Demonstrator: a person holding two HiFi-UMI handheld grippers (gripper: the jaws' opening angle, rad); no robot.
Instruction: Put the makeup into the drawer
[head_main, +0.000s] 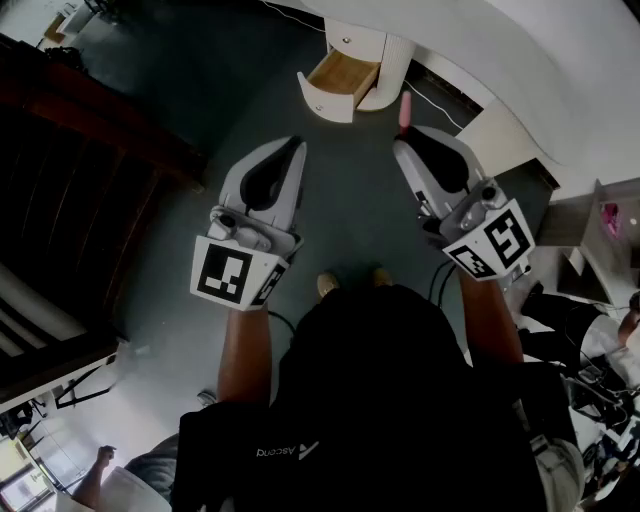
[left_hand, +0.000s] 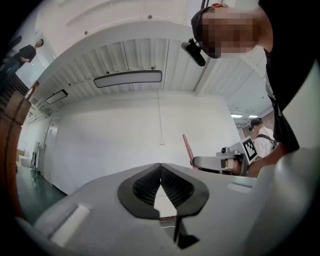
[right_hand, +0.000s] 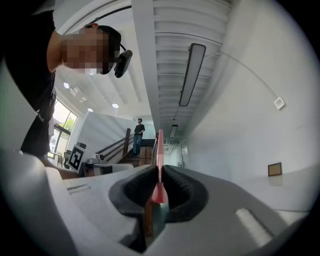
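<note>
1. Between the jaws of the right gripper (right_hand: 159, 185), clamps a slim pink makeup stick (right_hand: 159, 150), with its tip poking out past the pads.
2. Presses the jaws of the left gripper (left_hand: 160, 169) together, tips touching, with nothing between them.
3. Holds both grippers side by side and apart, above a dark floor (head_main: 340, 200).
4. Faces a drawer (head_main: 340, 75) pulled open from a white cabinet (head_main: 385, 55), with the makeup stick outside it, in the right gripper.
</note>
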